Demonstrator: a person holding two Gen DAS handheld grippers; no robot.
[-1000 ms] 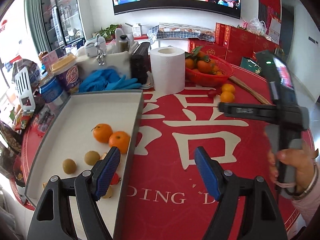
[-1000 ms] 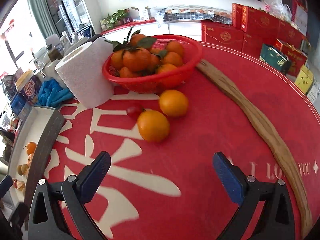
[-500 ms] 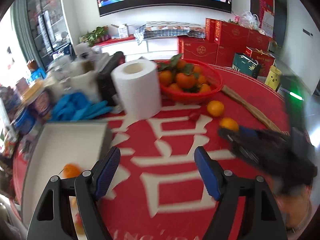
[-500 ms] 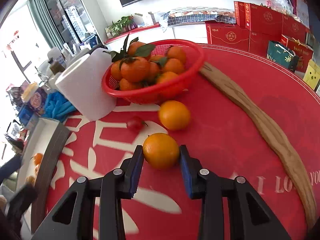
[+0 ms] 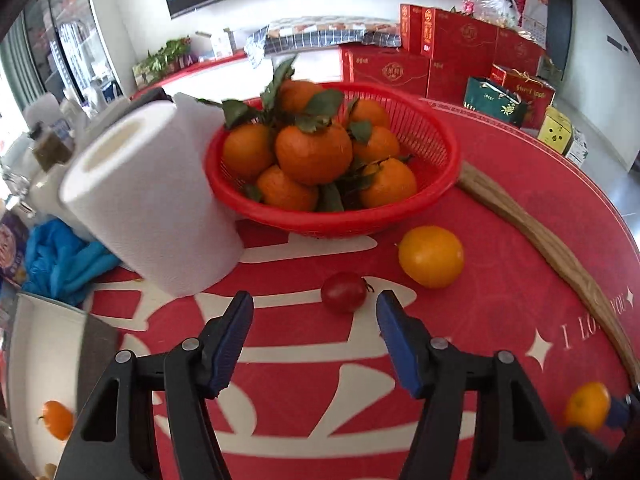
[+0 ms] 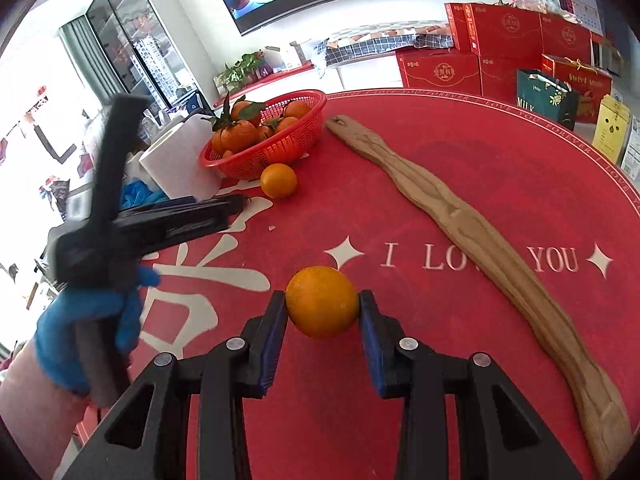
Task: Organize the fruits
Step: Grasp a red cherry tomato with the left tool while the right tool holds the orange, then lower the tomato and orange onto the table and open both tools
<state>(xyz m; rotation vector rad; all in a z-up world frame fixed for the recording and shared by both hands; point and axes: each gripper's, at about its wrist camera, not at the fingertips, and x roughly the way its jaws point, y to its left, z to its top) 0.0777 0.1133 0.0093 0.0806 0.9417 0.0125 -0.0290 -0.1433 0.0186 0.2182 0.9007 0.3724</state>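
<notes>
My left gripper [image 5: 314, 306] hovers low over the red tablecloth with its jaws closing. A small red fruit [image 5: 344, 297] lies just ahead between its blue fingertips, and neither pad touches it. Right of it rests a yellow-orange fruit [image 5: 431, 256]. My right gripper [image 6: 322, 301] is shut on an orange [image 6: 320, 280], held just above the cloth nearer the table's front. That orange [image 5: 587, 406] also shows at the lower right of the left wrist view. A white tray [image 5: 40, 340] at the lower left holds a tangerine [image 5: 58, 420].
A red basket [image 5: 332, 226] of leafy tangerines stands behind the loose fruit, with a paper towel roll [image 5: 148, 204] at its left. A long wooden strip [image 6: 460, 216] lies along the right. A blue-gloved hand [image 6: 88, 320] holds the left gripper. Red boxes stand beyond the table.
The left gripper swung from above the tray to the small red fruit by the basket, its jaws narrowing. The right gripper shut on the orange and drew it away from the basket.
</notes>
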